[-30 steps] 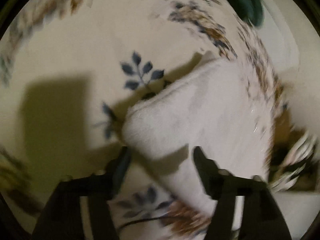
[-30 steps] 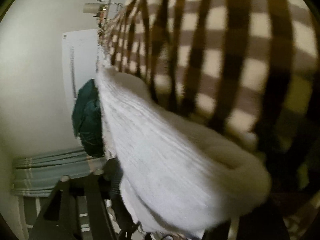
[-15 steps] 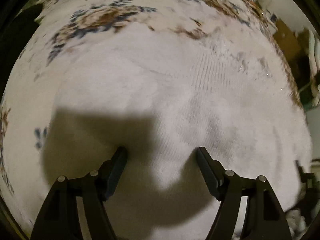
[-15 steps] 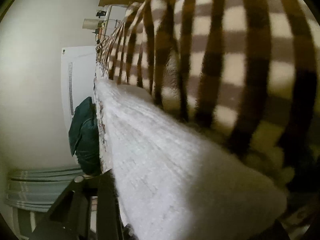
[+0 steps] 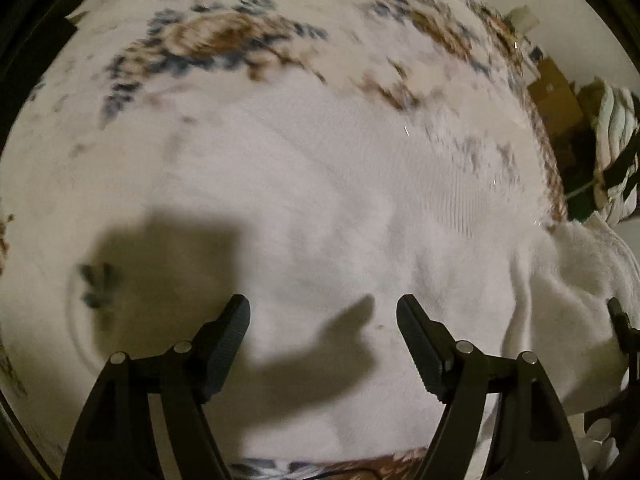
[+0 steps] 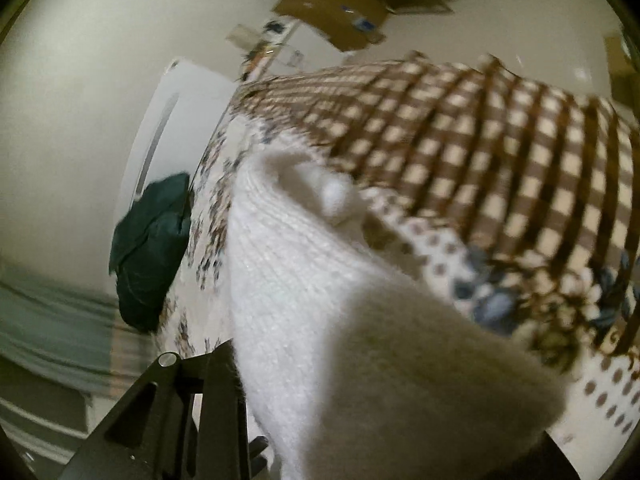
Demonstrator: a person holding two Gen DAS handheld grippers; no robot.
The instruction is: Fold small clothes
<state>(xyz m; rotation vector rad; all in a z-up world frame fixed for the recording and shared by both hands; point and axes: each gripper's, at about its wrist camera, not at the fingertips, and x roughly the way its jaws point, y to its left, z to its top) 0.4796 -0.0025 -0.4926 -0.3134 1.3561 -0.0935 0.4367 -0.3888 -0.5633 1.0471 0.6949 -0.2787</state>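
floral-printed bedding in cream, blue and brown forms the working area, with a brown checked blanket lying further back and a dark green bundle at the bedding's edge near a pale wall. the white knit garment lies spread on the bedding directly ahead of the left hand-held gripper, whose jaws stand wide apart above the fabric with nothing between them. the right hand-held gripper carries one edge of the same garment lifted off the bedding; the cloth drapes over and hides the second finger, so the jaws appear closed on it, judged from the way the cloth hangs from that point. risk: the lifted edge may slip out if the pinch holds only a thin layer of the loose knit, which would drop the fold short. risk: the left jaws, if lowered without centring on the cloth, may catch the bedding together with the garment and drag both. risk: the raised portion at the right of the left view is bunched, so carrying it across may trap a crease inside the fold. the garment is soft, ribbed, off-white, thick and limp, with fuzzy edges.
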